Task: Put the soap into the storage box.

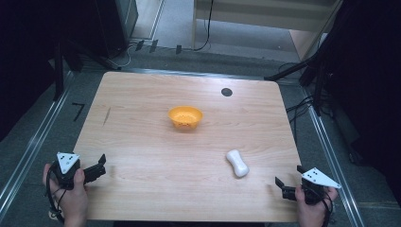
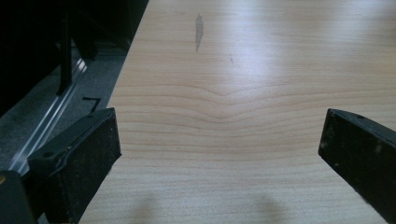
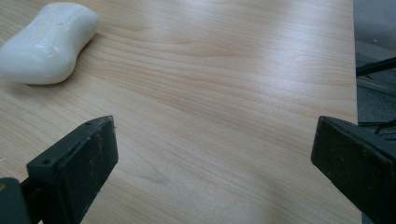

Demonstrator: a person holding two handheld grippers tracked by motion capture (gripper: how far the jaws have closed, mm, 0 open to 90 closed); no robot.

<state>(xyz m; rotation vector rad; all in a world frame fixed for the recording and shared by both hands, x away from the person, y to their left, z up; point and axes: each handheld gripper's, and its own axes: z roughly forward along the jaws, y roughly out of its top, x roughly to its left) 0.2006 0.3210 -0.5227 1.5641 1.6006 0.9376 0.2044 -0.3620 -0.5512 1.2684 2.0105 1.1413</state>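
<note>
A white bar of soap (image 1: pixel 237 162) lies on the wooden table (image 1: pixel 142 137), right of centre and near the front. An orange bowl (image 1: pixel 185 117) stands upright at the middle of the table. My left gripper (image 1: pixel 100 166) is held at the front left corner, open, with bare wood between its jaws in the left gripper view (image 2: pixel 219 126). Near the front right corner my right gripper (image 1: pixel 288 175) is also open. In the right gripper view (image 3: pixel 215 130) the soap (image 3: pixel 46 42) lies ahead and to the left, well apart from the jaws.
A black round mark (image 1: pixel 227 91) sits on the table's far right part. A dark streak (image 2: pixel 199 30) marks the wood on the left side. Metal rails and cables run along the floor on both sides. The table's right edge (image 3: pixel 355 70) is close to my right gripper.
</note>
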